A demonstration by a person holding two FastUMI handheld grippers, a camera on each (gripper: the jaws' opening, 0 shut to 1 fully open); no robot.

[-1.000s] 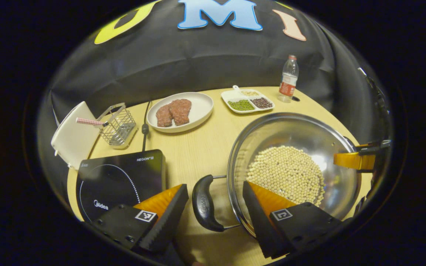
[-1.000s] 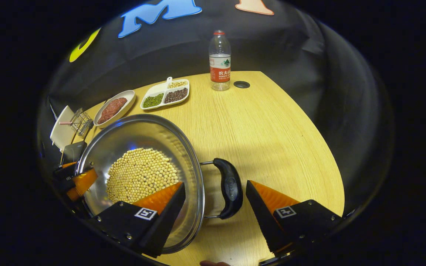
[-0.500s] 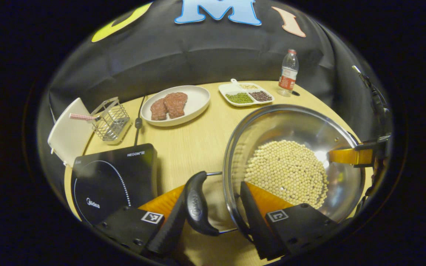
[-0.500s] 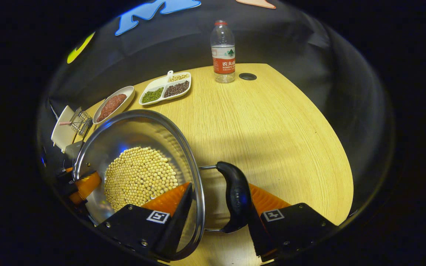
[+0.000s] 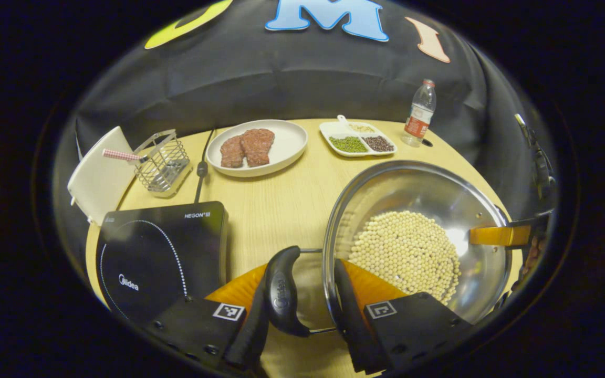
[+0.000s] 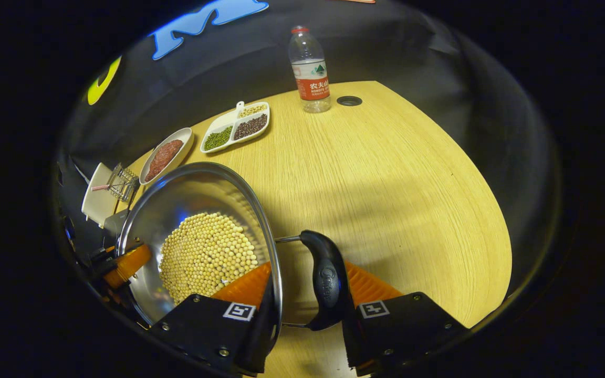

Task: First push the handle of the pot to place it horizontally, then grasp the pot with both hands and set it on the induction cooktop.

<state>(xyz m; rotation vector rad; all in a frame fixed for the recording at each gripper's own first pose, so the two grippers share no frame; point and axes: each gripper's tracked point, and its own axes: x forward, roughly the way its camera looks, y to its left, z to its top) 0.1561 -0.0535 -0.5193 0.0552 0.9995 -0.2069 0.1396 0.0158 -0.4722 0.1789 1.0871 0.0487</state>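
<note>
A: Where is the pot [image 5: 418,236]?
B: On the table [image 5: 281,205], right beside the cooktop [image 5: 160,252].
A: And the grippers?
B: The left gripper [image 5: 302,320] and right gripper [image 6: 308,315] each squeeze a pot handle and rim.

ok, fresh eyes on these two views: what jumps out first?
The steel pot full of pale beans, near the front of the table, with the left gripper clamped on one black handle and the right gripper on the other handle. Next, the black induction cooktop to the pot's left in the left gripper view.
</note>
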